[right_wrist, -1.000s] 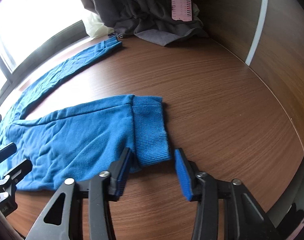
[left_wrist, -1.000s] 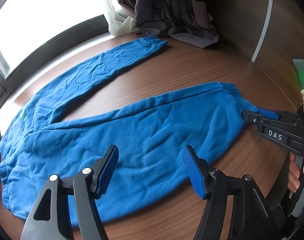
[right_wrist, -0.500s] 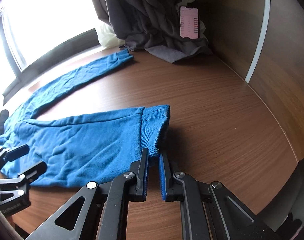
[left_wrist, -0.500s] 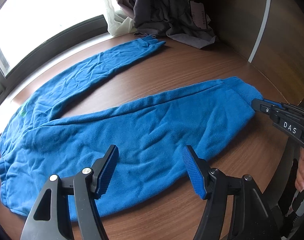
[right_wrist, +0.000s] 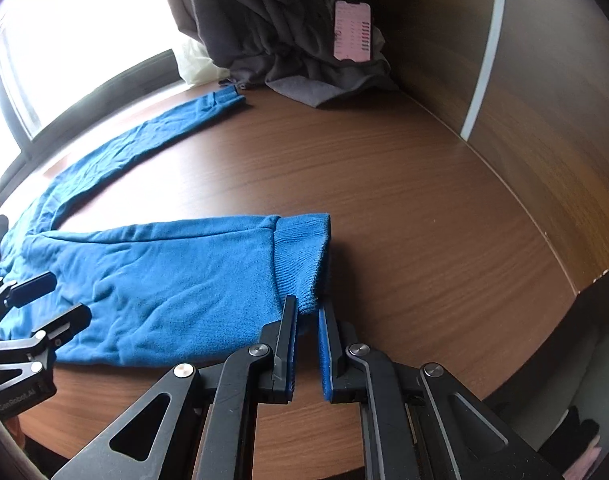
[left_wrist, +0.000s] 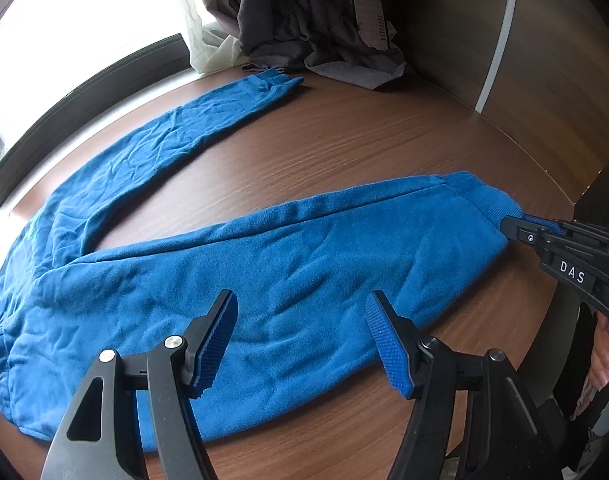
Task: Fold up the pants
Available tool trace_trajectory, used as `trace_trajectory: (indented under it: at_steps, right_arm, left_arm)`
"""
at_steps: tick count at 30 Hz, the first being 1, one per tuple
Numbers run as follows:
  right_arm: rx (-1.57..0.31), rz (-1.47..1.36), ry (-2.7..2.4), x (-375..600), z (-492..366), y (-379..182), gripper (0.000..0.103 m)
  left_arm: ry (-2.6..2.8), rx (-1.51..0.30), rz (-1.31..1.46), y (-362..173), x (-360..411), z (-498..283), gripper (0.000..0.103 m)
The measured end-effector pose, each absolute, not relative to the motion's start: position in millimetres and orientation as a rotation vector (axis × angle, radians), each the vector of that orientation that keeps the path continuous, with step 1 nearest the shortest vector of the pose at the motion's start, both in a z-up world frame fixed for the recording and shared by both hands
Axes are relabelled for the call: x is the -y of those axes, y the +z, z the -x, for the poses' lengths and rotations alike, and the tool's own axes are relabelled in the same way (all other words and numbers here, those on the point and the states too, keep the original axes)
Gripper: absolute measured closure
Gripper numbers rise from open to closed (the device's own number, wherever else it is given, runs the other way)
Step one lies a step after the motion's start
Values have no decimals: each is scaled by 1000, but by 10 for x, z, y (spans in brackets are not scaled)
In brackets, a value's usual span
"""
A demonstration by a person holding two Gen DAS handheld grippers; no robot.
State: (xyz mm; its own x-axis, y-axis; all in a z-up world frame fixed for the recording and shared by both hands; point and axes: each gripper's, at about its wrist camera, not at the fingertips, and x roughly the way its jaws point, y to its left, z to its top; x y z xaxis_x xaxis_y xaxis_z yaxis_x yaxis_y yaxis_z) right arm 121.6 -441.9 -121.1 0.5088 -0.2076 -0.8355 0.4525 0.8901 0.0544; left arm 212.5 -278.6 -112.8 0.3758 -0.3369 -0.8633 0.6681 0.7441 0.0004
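Right gripper is pinched down on the ribbed cuff of the near leg, lifting that corner a bit, while the left gripper hangs wide open over the thigh with nothing in it. The blue pants look like soft, light fleece that'll sag, so I'd grab at the cuffs and waistband. They're spread flat on the wooden table, long axis left-right, waist left, legs splayed in a V toward the right.
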Motion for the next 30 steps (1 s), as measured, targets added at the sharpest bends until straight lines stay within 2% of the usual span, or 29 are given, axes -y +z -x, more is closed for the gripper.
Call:
trace_trajectory:
  at_steps: [5, 6, 9, 10, 20, 30]
  right_arm:
    - [-997, -303, -420, 4436, -1212, -1331, 92]
    - [-1003, -310, -425, 4448, -1214, -1347, 88]
    - [-1005, -304, -478, 4452, -1170, -1334, 66]
    - [-995, -297, -496, 4447, -1145, -1305, 63]
    - [-864, -297, -442, 4409, -1223, -849, 63]
    - [-830, -299, -320, 4354, -2012, -767, 63]
  left_arm:
    - [-659, -1001, -382, -1138, 2744, -2123, 37]
    - [-659, -1002, -381, -1136, 2740, -2124, 37]
    - [-657, -999, -376, -1121, 2721, -2131, 37]
    - [-657, -997, -373, -1109, 2714, -2133, 37]
    - [-662, -928, -355, -887, 2676, -2236, 35]
    - [-601, -873, -365, -750, 2738, -2702, 35]
